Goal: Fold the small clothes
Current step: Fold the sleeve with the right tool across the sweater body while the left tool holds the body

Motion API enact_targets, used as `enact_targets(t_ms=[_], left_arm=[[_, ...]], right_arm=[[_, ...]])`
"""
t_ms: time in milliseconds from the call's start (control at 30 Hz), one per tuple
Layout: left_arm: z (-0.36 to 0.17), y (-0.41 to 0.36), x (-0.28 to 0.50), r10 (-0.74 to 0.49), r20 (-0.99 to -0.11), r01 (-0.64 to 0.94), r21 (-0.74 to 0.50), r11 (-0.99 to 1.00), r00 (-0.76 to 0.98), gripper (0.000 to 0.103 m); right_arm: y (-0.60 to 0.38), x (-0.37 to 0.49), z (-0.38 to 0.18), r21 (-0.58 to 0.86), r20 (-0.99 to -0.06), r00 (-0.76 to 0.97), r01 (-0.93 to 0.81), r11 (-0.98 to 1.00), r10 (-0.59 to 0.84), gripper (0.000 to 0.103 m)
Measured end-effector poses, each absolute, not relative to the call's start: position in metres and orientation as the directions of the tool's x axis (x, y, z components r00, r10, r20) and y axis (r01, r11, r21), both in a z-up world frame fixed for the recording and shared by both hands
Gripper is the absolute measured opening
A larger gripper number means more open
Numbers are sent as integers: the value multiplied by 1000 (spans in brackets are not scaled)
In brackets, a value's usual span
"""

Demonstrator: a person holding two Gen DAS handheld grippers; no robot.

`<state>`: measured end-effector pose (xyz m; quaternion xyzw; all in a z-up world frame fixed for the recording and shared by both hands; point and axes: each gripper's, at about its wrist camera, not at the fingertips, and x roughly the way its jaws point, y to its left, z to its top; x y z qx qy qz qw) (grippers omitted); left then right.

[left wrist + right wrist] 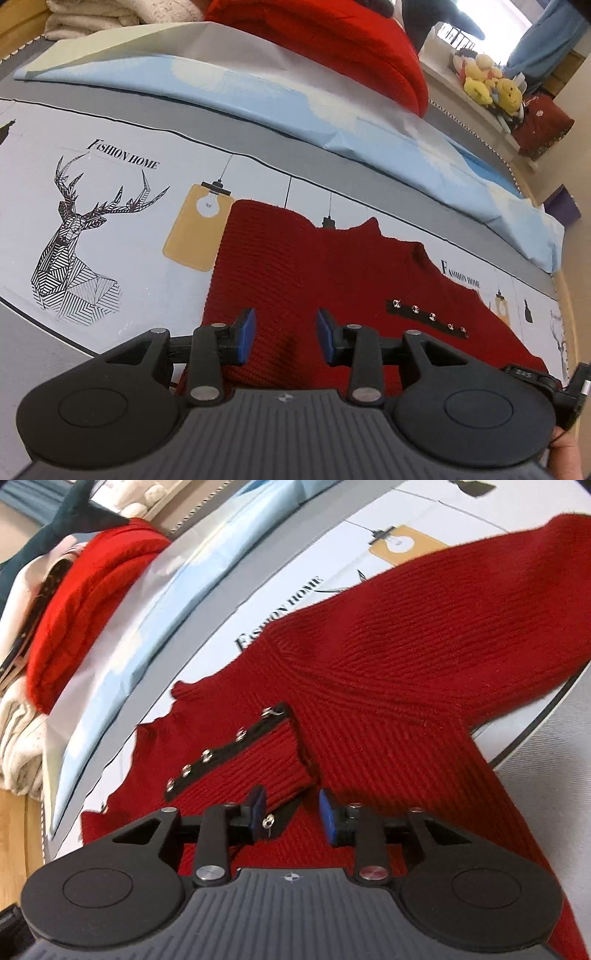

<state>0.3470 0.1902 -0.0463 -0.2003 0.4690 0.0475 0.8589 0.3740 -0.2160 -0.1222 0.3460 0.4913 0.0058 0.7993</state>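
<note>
Your right hand-held gripper [291, 814] hovers open over the dark red sweater's [388, 672] folded-in studded cuff [236, 764], nothing clamped; left hand-held gripper [286, 332], likewise open, hangs above its body. Pinch carelessly and studs snag, undoing the fold.

Surface cover [155, 206]: pale printed sheet in front of me, lettered "Fashion Home".
Deer print [79, 236]: black line-drawn stag head, left on the cover.
Lamp print [197, 225]: tan shade with white bulb, beside the deer.
Blue sheet [280, 107]: folded, pale blue and white, lying beyond the cover.
Plush toys [487, 83]: yellow, on a white shelf at far right.
Cream knits [110, 14]: stacked at far left.
</note>
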Motion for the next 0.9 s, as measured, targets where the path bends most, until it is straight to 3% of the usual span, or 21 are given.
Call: enact_targets(t_ms=[233, 300, 433, 533, 633, 767, 900], left_arm=[[-53, 200, 352, -95, -841, -288, -287, 914, 533, 40], [-54, 204, 354, -91, -841, -300, -288, 909, 533, 40], [-56, 207, 356, -86, -843, -308, -287, 907, 531, 40], [-60, 204, 357, -86, -847, -294, -275, 915, 524, 40], [-69, 199, 358, -77, -858, -286, -252, 924, 508, 40], [-91, 192, 360, -72, -885, -280, -222, 934, 460, 40], [-110, 189, 359, -98, -899, -278, -233, 932, 428, 40]], right_arm=[[-211, 390, -140, 555, -794, 500, 361, 750, 346, 33], [-208, 392, -137, 549, -786, 515, 328, 769, 342, 7], [-204, 385, -103, 537, -726, 613, 220, 815, 312, 5], [-205, 368, -51, 522, -616, 737, 118, 845, 278, 5], [-229, 354, -35, 548, -557, 793, 128, 827, 246, 5], [-260, 366, -86, 497, -741, 644, 332, 802, 192, 8], [-270, 361, -90, 508, -737, 658, 387, 770, 155, 9]])
